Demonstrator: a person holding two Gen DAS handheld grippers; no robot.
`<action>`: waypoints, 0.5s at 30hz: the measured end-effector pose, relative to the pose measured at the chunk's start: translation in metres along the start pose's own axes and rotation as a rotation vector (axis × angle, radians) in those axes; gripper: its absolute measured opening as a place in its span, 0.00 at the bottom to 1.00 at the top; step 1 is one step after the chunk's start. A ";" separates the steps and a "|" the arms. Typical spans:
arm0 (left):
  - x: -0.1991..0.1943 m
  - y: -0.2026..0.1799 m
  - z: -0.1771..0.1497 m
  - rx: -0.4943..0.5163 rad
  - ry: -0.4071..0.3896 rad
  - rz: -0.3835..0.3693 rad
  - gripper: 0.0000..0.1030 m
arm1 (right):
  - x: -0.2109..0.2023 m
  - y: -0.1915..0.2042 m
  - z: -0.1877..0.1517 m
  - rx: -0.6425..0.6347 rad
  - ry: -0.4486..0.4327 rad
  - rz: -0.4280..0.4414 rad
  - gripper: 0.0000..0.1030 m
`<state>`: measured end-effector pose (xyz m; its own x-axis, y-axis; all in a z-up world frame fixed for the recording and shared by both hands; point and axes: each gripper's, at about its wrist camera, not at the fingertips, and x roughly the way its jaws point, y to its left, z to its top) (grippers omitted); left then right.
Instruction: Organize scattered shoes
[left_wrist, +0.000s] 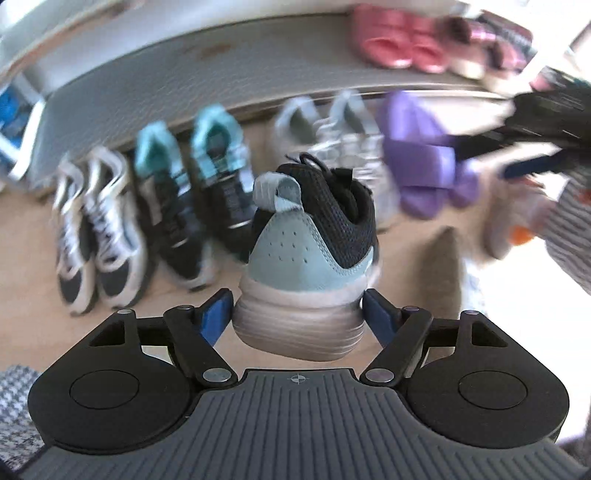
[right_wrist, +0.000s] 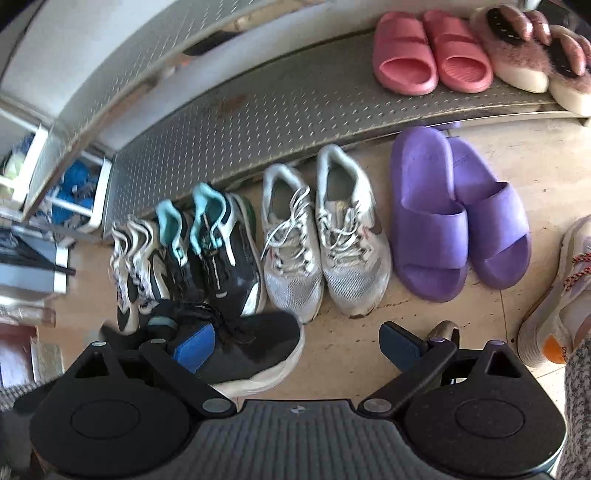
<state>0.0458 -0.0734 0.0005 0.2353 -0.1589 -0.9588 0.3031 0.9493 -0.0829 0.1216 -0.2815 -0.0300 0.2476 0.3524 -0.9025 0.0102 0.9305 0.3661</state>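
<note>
A metal shelf (right_wrist: 295, 107) carries pink slides (right_wrist: 428, 55); below it, pairs line the floor (right_wrist: 351, 354). The left tool (left_wrist: 299, 314) pinches the heel of a black-and-teal sneaker (left_wrist: 314, 236), lifted clear of that row. The right tool (right_wrist: 299, 343) is spread, empty.

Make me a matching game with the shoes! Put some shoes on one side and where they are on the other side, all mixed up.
Shoes:
1. pink slides
2. purple slides
3. black sneaker with the grey-green heel
4. grey laced sneakers

Places:
A. between the left gripper's blue pads
B. on the floor, between the purple slides and the black-and-teal pair
C. up on the metal shelf
D. on the floor, right of the grey laced sneakers

Pairs: 1-C, 2-D, 3-A, 4-B
</note>
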 end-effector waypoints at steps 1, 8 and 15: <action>-0.003 -0.009 0.001 0.037 0.006 -0.020 0.73 | -0.003 -0.005 0.001 0.015 -0.009 0.001 0.94; 0.047 -0.030 0.001 0.376 0.022 0.068 0.66 | -0.010 -0.021 0.008 0.063 -0.032 -0.001 0.94; 0.053 0.026 0.004 0.211 0.138 0.312 0.83 | 0.028 0.000 -0.006 -0.065 0.104 -0.050 0.95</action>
<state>0.0701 -0.0585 -0.0509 0.2243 0.1800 -0.9577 0.4234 0.8672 0.2622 0.1225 -0.2711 -0.0569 0.1468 0.3107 -0.9391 -0.0433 0.9505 0.3077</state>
